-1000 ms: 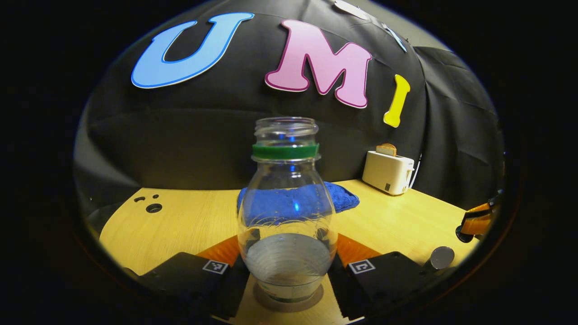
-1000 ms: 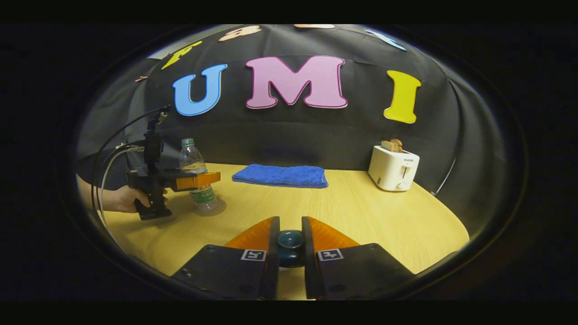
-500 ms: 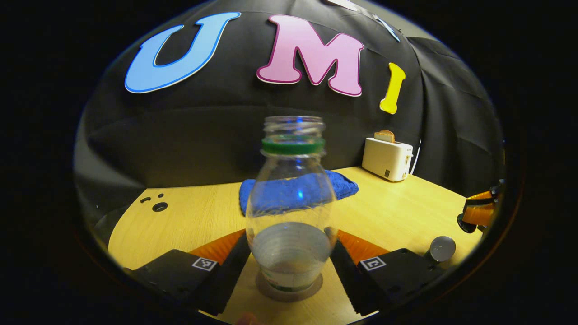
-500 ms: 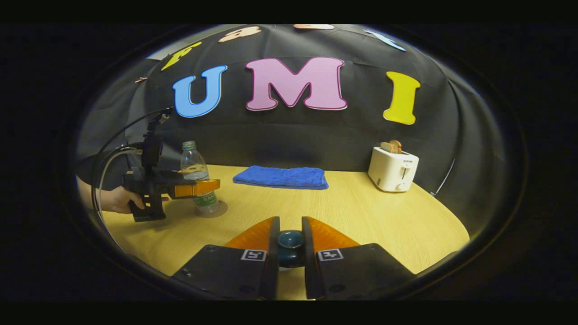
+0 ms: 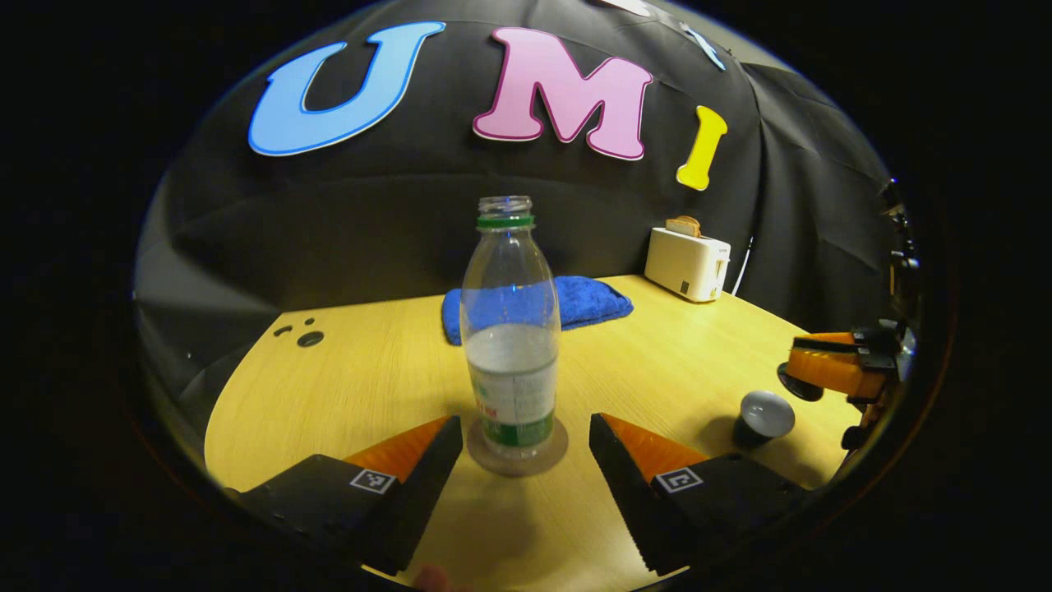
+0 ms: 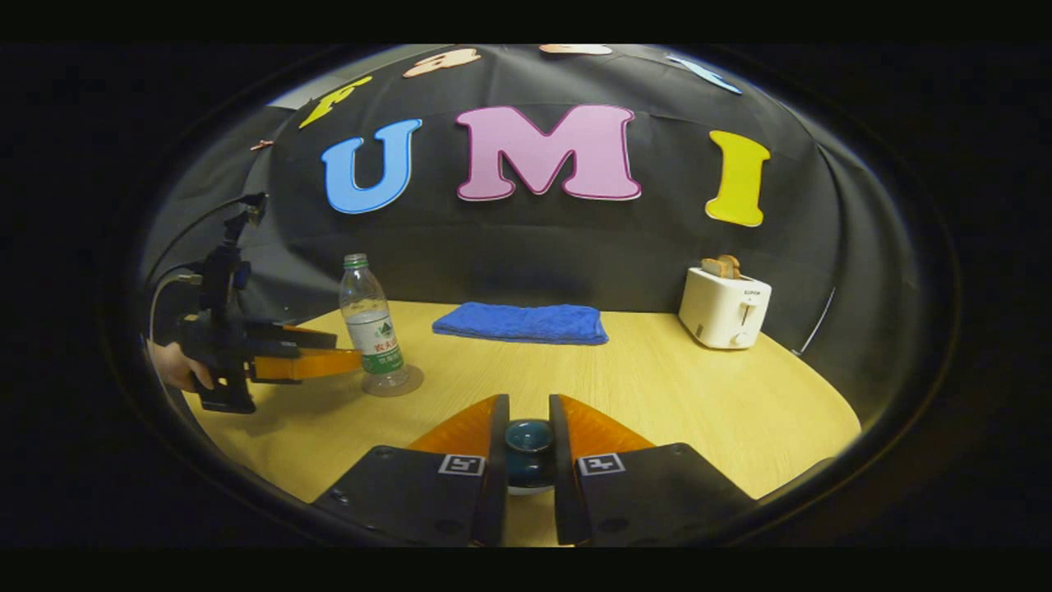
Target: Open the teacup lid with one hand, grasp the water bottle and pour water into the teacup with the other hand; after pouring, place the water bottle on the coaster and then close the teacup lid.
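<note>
— Clear plastic is seen at the centre of the left gripper view: a transparent water bottle (image 5: 511,329) with a green neck ring and no cap is stood upright on a round brownish coaster (image 5: 517,444), partly filled.

— Is it gripped by the left claw (image 5: 518,432)?

— No. The fingers are spread wide, one to each side of the coaster, and nothing is touched by them. In the right gripper view the same claw (image 6: 329,353) is seen just beside the bottle (image 6: 371,329), held by a person's hand (image 6: 174,367).

— And the right claw (image 6: 528,448)?

— It is closed on the dark teal round knob of the teacup lid (image 6: 528,448); both fingers are pressed against it. From the left gripper view the right claw (image 5: 814,370) is seen at the far right, raised above the table, with the dark lid (image 5: 799,385) under its fingers.

— Where is the teacup?

— A small dark cup with a pale grey inside (image 5: 762,418) is stood uncovered on the light wooden table (image 5: 370,386), just below that claw and well apart from the bottle.

— What else is laid out?

— A folded blue towel (image 6: 520,322) and a white toaster (image 6: 725,308) holding toast are set near the back wall.
</note>
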`<state>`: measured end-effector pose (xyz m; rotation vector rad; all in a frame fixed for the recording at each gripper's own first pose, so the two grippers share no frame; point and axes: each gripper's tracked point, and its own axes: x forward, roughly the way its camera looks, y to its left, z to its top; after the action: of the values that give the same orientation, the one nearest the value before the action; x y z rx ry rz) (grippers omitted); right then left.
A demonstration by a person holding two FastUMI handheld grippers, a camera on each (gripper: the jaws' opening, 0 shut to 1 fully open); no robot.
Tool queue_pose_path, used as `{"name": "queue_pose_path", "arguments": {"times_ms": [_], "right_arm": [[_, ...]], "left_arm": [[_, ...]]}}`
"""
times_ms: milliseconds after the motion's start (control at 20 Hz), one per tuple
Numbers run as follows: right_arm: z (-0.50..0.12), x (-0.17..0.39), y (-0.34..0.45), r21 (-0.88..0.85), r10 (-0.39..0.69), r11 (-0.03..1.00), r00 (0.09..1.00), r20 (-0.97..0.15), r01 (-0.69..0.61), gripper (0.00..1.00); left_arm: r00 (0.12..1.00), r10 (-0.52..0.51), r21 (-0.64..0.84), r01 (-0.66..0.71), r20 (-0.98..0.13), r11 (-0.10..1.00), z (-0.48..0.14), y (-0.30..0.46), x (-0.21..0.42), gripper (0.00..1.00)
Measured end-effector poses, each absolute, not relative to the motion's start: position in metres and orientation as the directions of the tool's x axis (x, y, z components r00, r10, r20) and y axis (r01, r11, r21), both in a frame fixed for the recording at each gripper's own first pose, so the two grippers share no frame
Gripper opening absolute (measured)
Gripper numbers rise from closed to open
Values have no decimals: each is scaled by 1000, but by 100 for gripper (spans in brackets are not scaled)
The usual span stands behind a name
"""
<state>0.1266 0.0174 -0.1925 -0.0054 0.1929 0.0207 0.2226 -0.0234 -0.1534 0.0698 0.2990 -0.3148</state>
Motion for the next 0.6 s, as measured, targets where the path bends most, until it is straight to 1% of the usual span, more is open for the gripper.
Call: {"name": "queue_pose_path", "arguments": {"times_ms": [50,100,150,250,300,400,450,500,550,600], "right_arm": [[-197,127,19,-5,19,1000,982,-189,-20,26],[-203,128,20,-4,16,1000,981,-191,-17,22],[-207,129,22,-7,16,1000,981,-193,-17,27],[-217,133,23,-12,8,1000,980,-197,-11,22],[-222,136,24,-8,9,1000,980,-201,-11,23],[-231,141,26,-15,7,1000,977,-212,-11,27],[-234,142,27,-25,6,1000,976,-218,-12,22],[-234,144,28,-30,6,999,977,-213,-13,26],[-233,144,27,-39,-1,999,978,-208,-7,27],[-233,146,26,-44,-3,999,978,-207,-6,31]], "left_arm": [[908,-294,-5,306,-298,952,-152,-19,209,99],[911,-291,-34,294,-294,955,-149,-13,195,99],[912,-284,-61,279,-294,958,-149,-9,182,99],[915,-268,-105,248,-302,963,-146,-1,156,98],[915,-263,-124,235,-307,964,-144,3,145,96],[907,-266,-164,223,-327,961,-148,7,120,96],[908,-244,-177,193,-340,965,-152,13,109,96],[908,-225,-197,164,-353,967,-155,18,97,96],[907,-221,-219,148,-359,964,-156,18,86,96],[906,-221,-244,138,-360,960,-156,16,78,96]]}}
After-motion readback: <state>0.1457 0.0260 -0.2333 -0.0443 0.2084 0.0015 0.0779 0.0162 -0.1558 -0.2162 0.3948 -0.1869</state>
